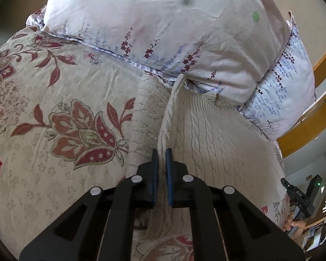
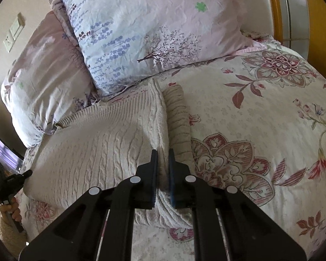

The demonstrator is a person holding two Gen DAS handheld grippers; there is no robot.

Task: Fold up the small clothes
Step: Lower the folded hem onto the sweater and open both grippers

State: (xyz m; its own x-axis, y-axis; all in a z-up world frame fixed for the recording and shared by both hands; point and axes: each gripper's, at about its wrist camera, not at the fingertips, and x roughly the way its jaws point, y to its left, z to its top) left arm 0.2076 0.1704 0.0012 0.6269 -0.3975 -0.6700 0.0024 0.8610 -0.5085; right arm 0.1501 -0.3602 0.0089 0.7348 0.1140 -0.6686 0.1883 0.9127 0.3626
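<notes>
A cream cable-knit sweater lies spread on the floral bedspread, its far end against the pillows. My left gripper is shut on the sweater's left edge, which rises as a pinched ridge between the blue pads. The sweater also shows in the right wrist view. My right gripper is shut on its right edge, with a ribbed sleeve lying just to the right. Each gripper shows at the far edge of the other's view, held by a hand.
The floral bedspread covers the bed. Two pale floral pillows lie stacked at the head, touching the sweater. A wooden headboard stands behind, with a wall switch at the left.
</notes>
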